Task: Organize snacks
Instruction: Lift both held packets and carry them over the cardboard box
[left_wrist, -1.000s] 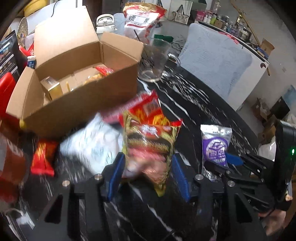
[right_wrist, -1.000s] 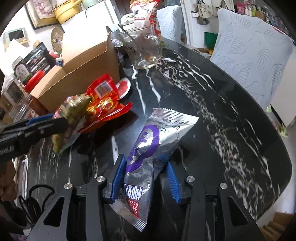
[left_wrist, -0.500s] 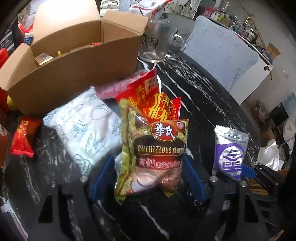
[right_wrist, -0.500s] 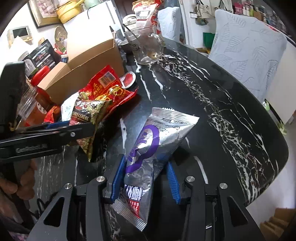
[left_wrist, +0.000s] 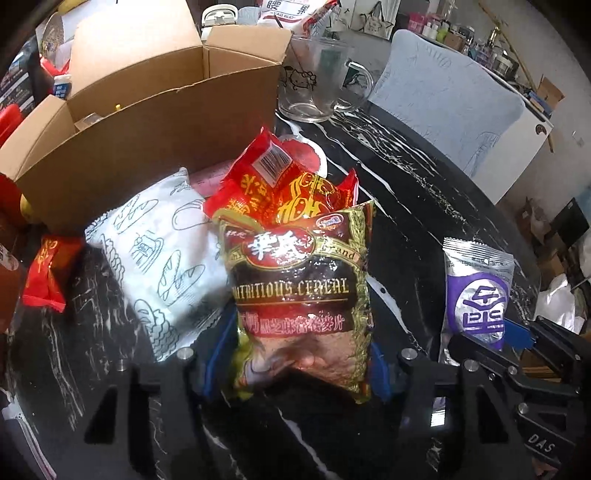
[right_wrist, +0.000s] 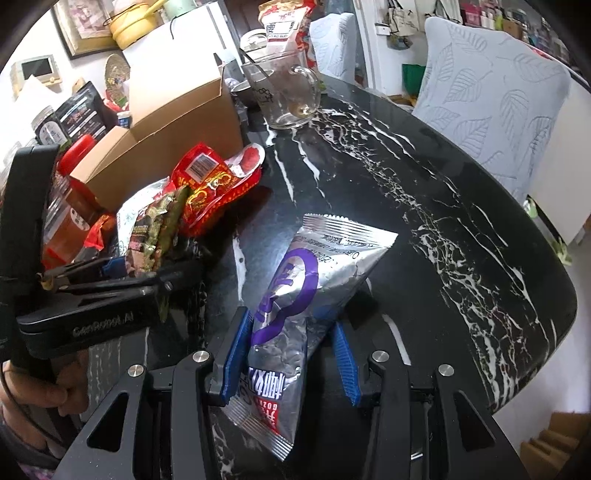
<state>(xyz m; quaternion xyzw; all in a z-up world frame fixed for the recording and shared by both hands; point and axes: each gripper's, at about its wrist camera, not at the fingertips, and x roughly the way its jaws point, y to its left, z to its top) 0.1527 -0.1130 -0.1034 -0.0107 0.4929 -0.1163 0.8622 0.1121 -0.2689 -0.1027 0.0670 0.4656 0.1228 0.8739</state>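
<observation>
My left gripper is shut on a brown and gold cereal bag, holding it upright just above the black marble table; it also shows edge-on in the right wrist view. My right gripper is shut on a silver and purple snack bag, also seen in the left wrist view. A red snack bag, a white bread-print bag and a small red packet lie in front of the open cardboard box.
A glass mug stands beyond the box. Jars and bags crowd the table's left side. A light blue chair stands past the far table edge.
My left gripper has pulled back and lower with the cereal bag, away from the box. The right gripper still holds the silver bag, hardly moved.
</observation>
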